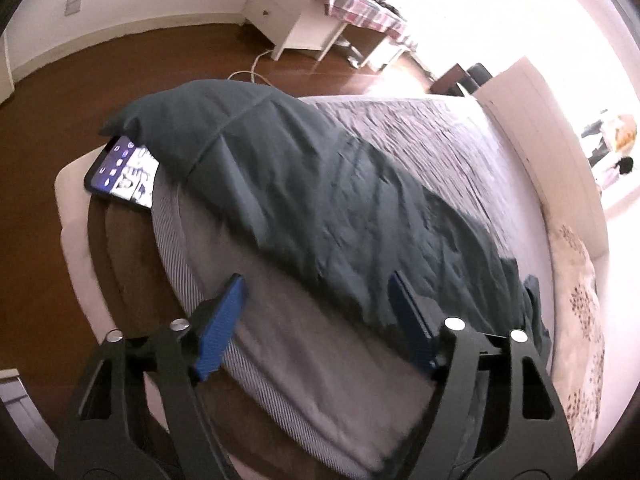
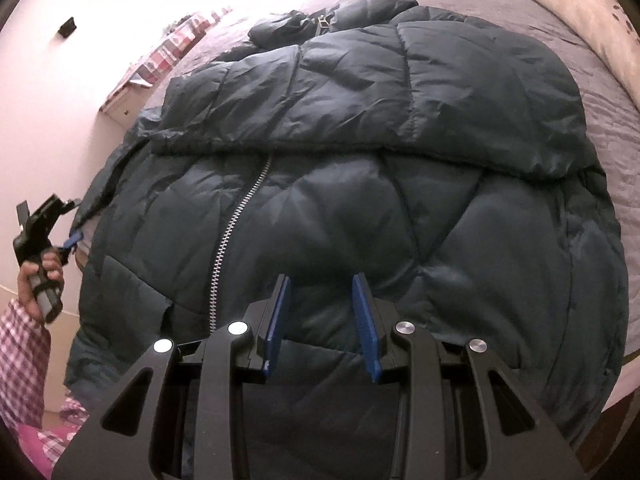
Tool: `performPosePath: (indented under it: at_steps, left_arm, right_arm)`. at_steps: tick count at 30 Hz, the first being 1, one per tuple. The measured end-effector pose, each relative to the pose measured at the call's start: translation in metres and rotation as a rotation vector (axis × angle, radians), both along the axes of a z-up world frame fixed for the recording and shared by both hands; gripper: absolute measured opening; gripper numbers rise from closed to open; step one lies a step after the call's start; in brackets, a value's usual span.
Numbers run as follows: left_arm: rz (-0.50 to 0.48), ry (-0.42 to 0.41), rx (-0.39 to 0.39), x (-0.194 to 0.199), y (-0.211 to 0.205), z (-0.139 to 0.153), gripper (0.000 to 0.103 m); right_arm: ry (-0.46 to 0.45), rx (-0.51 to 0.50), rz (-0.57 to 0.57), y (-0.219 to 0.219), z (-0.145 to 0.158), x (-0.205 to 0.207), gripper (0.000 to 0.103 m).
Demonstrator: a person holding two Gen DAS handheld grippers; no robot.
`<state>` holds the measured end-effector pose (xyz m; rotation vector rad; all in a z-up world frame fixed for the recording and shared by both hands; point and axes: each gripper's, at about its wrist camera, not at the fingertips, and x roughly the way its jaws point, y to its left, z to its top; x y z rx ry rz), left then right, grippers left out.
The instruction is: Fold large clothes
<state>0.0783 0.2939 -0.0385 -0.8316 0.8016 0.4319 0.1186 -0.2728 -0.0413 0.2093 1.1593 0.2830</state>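
Observation:
A dark teal puffer jacket (image 2: 360,184) lies spread on the bed, its silver zipper (image 2: 236,224) facing up and its upper part folded over the lower part. In the left wrist view the jacket (image 1: 288,184) drapes across the bed corner. My left gripper (image 1: 318,284) is open and empty, just off the jacket's near edge; it also shows in the right wrist view (image 2: 68,244), at the jacket's left edge. My right gripper (image 2: 322,284) is open over the jacket's lower front, holding nothing.
The bed has a grey quilted cover (image 1: 420,140) and a floral pillow (image 1: 580,300). A phone (image 1: 124,176) with a lit screen lies at the bed corner, partly under the jacket. A white desk with drawers (image 1: 284,12) stands on the wooden floor (image 1: 60,112).

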Motion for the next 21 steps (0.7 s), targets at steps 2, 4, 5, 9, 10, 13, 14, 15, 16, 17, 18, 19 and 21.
performPosePath:
  at_steps: [2, 4, 5, 9, 10, 13, 14, 15, 16, 17, 18, 19, 21]
  left_arm:
    - [0.020, 0.007, 0.001, 0.006, 0.006, -0.003, 0.056]
    - [0.042, 0.027, 0.005, 0.014, 0.012, -0.005, 0.047]
    - [0.052, 0.032, 0.005, 0.015, 0.015, -0.005, 0.039]
    - [0.029, 0.012, 0.061, 0.018, 0.017, 0.002, 0.009]
    - [0.017, -0.003, 0.094, 0.019, 0.014, 0.007, 0.006]
    - [-0.040, -0.039, 0.248, 0.019, -0.005, 0.035, 0.004]
    - [-0.065, -0.054, 0.311, 0.021, -0.014, 0.047, 0.004]
    - [-0.082, -0.076, 0.352, 0.021, -0.021, 0.059, 0.004]
    - [-0.103, -0.103, 0.388, 0.021, -0.029, 0.071, 0.004]
    - [-0.126, -0.133, 0.424, 0.021, -0.037, 0.084, 0.004]
    - [-0.159, -0.173, 0.474, 0.022, -0.050, 0.102, 0.004]
    - [-0.197, -0.214, 0.516, 0.022, -0.063, 0.118, 0.004]
    - [-0.289, -0.303, 0.597, 0.020, -0.097, 0.152, 0.004]
  right_arm:
    - [0.001, 0.002, 0.000, 0.000, -0.001, 0.001, 0.038]
    - [0.001, 0.005, 0.003, 0.001, -0.002, 0.002, 0.040]
    - [-0.001, -0.001, 0.007, 0.002, -0.004, 0.002, 0.041]
    - [-0.010, -0.017, 0.020, 0.005, -0.004, 0.002, 0.044]
    - [-0.011, -0.019, 0.022, 0.005, -0.004, 0.002, 0.044]
    - [-0.015, -0.018, 0.024, 0.004, -0.004, 0.001, 0.044]
    - [-0.015, -0.013, 0.020, 0.004, -0.004, 0.001, 0.044]
    - [-0.015, -0.008, 0.017, 0.003, -0.004, 0.001, 0.044]
    - [-0.016, -0.003, 0.013, 0.002, -0.004, 0.001, 0.044]
    - [-0.018, 0.001, 0.010, 0.001, -0.004, 0.001, 0.044]
    - [-0.020, 0.005, 0.006, -0.001, -0.003, 0.001, 0.044]
    - [-0.023, 0.008, 0.001, -0.003, -0.002, 0.000, 0.044]
    - [-0.034, 0.013, -0.018, -0.008, 0.000, -0.001, 0.044]
